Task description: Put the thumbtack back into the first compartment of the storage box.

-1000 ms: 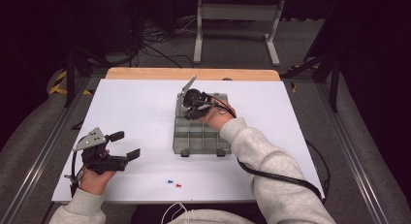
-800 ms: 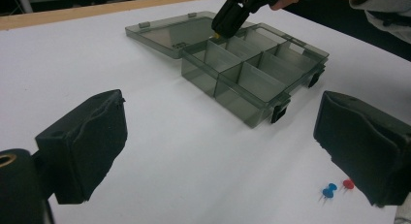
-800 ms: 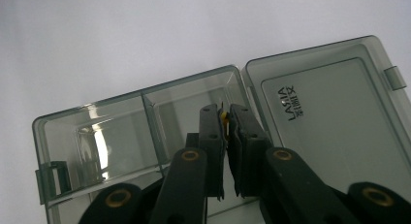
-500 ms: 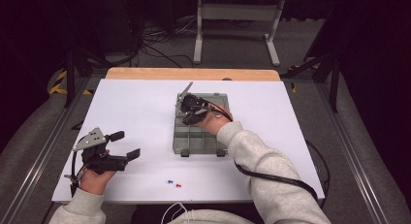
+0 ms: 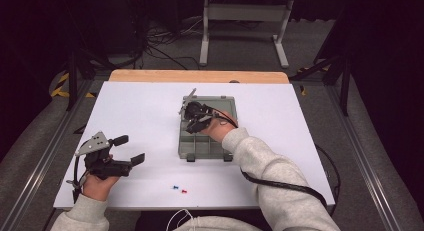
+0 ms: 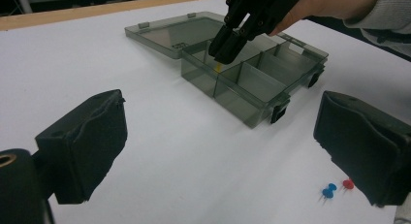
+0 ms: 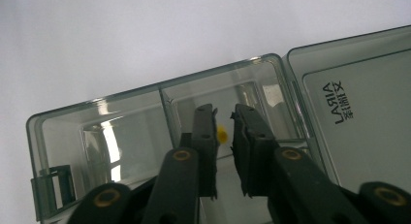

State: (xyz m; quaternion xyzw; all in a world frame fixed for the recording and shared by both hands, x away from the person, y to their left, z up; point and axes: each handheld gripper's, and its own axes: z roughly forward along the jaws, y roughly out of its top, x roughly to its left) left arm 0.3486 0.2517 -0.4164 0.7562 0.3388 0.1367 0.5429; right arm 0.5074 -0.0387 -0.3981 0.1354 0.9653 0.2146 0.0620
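Observation:
A smoky clear compartment box [image 5: 205, 147] lies open mid-table, its lid [image 5: 222, 104] flat behind it. My right gripper [image 5: 193, 123] points down into a far-left compartment. Its jaws have just been opening and stand a narrow gap apart. A yellow pushpin [image 7: 222, 134] shows in that gap, lying in the compartment under the tips and free of the pads. In the left gripper view the same yellow pin [image 6: 218, 68] sits just below the right gripper [image 6: 225, 52]. My left gripper [image 5: 131, 149] rests at the table's front left, open wide and holding nothing.
A blue pushpin [image 5: 175, 187] and a red pushpin [image 5: 184, 191] lie together on the white table [image 5: 140, 106] near its front edge, close to my left gripper's right jaw [image 6: 358, 141]. The box's other compartments [image 6: 271, 73] look bare. Frame legs stand on the floor beyond the table.
The right gripper has shifted slightly toward the near left over the box and its jaws have parted a little. The left gripper has not moved.

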